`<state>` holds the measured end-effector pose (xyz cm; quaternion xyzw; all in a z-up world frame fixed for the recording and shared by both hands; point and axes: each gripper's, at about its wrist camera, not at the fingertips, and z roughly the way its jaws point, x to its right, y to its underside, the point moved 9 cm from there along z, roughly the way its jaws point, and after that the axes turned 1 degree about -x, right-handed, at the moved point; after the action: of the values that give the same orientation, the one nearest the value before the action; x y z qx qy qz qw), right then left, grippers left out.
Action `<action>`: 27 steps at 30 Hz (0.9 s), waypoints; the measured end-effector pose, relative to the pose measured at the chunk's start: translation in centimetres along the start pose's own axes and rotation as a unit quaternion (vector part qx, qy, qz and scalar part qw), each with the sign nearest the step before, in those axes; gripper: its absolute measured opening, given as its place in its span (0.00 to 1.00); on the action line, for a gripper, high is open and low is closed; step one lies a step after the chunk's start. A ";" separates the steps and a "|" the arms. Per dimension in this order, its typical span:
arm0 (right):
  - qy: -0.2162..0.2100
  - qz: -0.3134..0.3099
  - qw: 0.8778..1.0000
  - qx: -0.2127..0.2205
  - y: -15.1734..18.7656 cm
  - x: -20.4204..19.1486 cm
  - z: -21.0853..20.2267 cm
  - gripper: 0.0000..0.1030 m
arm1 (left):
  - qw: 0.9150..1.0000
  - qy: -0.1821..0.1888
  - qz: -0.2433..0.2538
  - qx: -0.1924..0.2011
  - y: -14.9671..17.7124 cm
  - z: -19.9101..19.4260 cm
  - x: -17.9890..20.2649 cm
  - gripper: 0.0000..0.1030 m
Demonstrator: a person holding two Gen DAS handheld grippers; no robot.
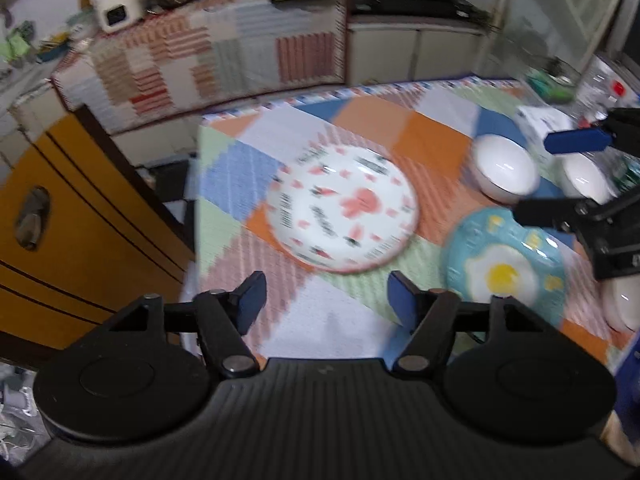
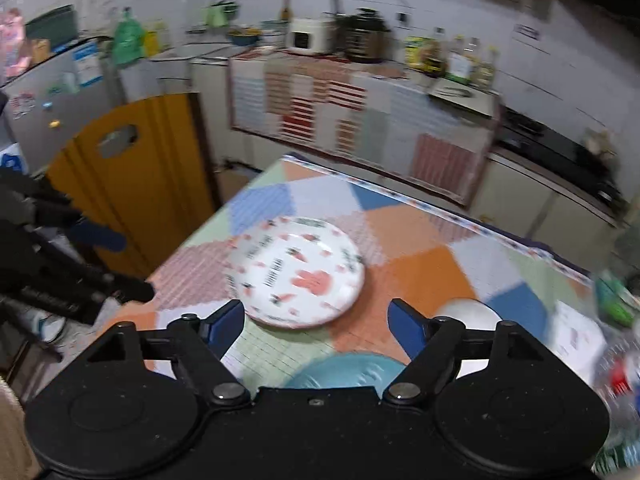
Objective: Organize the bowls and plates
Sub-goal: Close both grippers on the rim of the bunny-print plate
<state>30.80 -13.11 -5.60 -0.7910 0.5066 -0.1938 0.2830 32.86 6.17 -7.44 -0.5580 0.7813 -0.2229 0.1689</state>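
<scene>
A white plate with pink rabbit prints (image 1: pixel 343 208) lies on the patchwork tablecloth (image 1: pixel 400 128); it also shows in the right wrist view (image 2: pixel 298 272). A teal plate with a fried-egg print (image 1: pixel 506 264) lies to its right and shows under my right gripper (image 2: pixel 344 372). Two white bowls (image 1: pixel 505 168) (image 1: pixel 586 178) stand behind it; one shows in the right wrist view (image 2: pixel 468 312). My left gripper (image 1: pixel 326 300) is open and empty above the table's near side. My right gripper (image 2: pixel 316 322) is open and empty above the teal plate, and it shows at the right of the left wrist view (image 1: pixel 560 176).
A yellow chair back (image 1: pixel 72 232) stands left of the table. A white box (image 1: pixel 544 128) and bottles (image 1: pixel 604 84) crowd the table's right end. Another white dish (image 1: pixel 624 304) sits at the right edge. A counter with a checked cloth (image 1: pixel 224 52) runs behind.
</scene>
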 end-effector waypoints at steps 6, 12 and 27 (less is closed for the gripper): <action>-0.071 -0.005 0.997 0.019 -1.8 -0.5 3.6 0.81 | 0.999 -0.015 -0.012 0.032 -1.3 1.8 -3.2 0.76; -0.123 0.036 0.992 0.017 -1.6 1.0 8.6 0.80 | 0.999 -0.009 -0.028 0.037 -1.9 5.4 -4.2 0.77; -0.099 0.194 0.973 -0.072 3.5 7.1 19.7 0.68 | 0.992 0.001 -0.127 0.027 -0.8 15.6 -5.3 0.71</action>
<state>43.05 -15.75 -22.78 -0.7113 0.6325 -0.0186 0.3060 43.20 8.44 -20.08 -0.6478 0.6981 -0.2641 0.1528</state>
